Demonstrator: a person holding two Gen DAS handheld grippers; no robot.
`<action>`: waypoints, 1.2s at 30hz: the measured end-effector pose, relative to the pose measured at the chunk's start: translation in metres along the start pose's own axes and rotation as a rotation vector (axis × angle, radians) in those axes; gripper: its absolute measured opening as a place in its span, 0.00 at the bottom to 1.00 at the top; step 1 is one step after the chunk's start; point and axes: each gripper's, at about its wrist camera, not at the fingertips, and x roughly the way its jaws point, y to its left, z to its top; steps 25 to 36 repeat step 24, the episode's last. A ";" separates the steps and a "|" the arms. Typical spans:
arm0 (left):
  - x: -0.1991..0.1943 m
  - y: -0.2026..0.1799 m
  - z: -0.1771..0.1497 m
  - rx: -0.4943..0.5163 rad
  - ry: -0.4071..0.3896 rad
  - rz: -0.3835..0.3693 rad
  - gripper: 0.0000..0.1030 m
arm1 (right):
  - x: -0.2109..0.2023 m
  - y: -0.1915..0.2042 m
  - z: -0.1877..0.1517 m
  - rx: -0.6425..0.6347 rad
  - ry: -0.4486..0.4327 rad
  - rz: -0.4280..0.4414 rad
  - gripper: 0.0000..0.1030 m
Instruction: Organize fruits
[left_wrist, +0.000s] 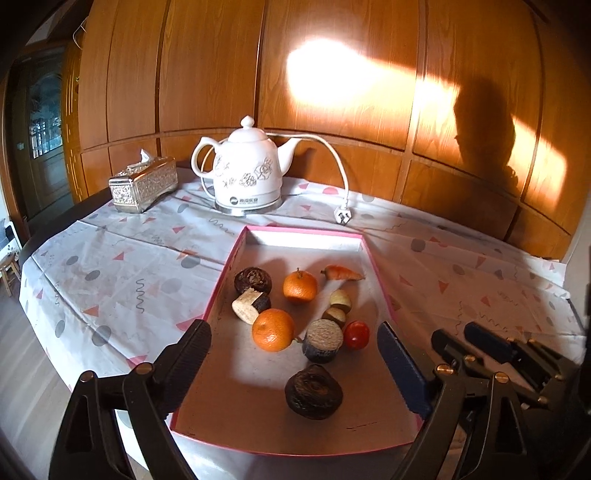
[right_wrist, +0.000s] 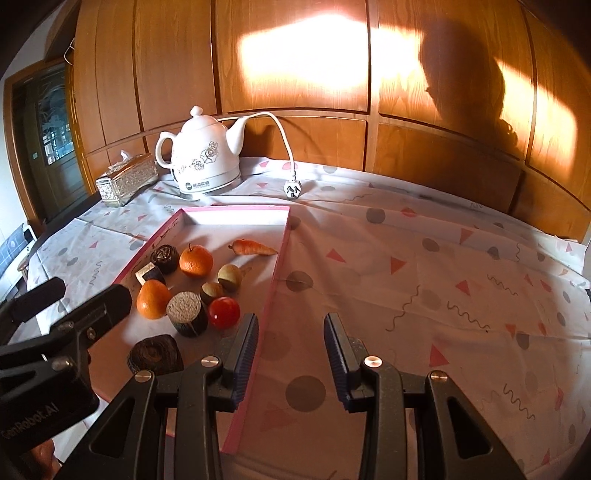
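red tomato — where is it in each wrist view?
Left wrist: tomato right of centre, beside the cut dark log slice.
Right wrist: tomato left of centre, just beyond the right gripper, whose jaws stand apart.
Shared landmark: white kettle.

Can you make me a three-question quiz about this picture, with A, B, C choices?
1. Where is the carrot?
A. inside the pink-rimmed tray
B. on the tablecloth
C. on the kettle

2. How many oranges are there?
A. one
B. two
C. four

3. What is the left gripper doing?
A. squeezing a tomato
B. holding the plug
C. open, holding nothing

Answers:
1. A: the carrot lies on the tray floor near the far right wall.
2. B: one orange sits farther back, the other orange nearer.
3. C: its fingers are spread wide with only tray and fruit showing between them.
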 end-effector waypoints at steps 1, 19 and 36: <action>-0.001 -0.001 0.000 0.004 -0.003 0.007 0.98 | -0.001 0.000 -0.001 0.000 -0.001 -0.001 0.36; -0.010 -0.015 0.002 0.060 -0.039 -0.064 0.84 | -0.002 -0.019 -0.014 0.044 0.038 -0.007 0.36; -0.013 -0.016 0.006 0.051 -0.043 -0.055 0.91 | -0.006 -0.026 -0.013 0.043 0.025 -0.031 0.36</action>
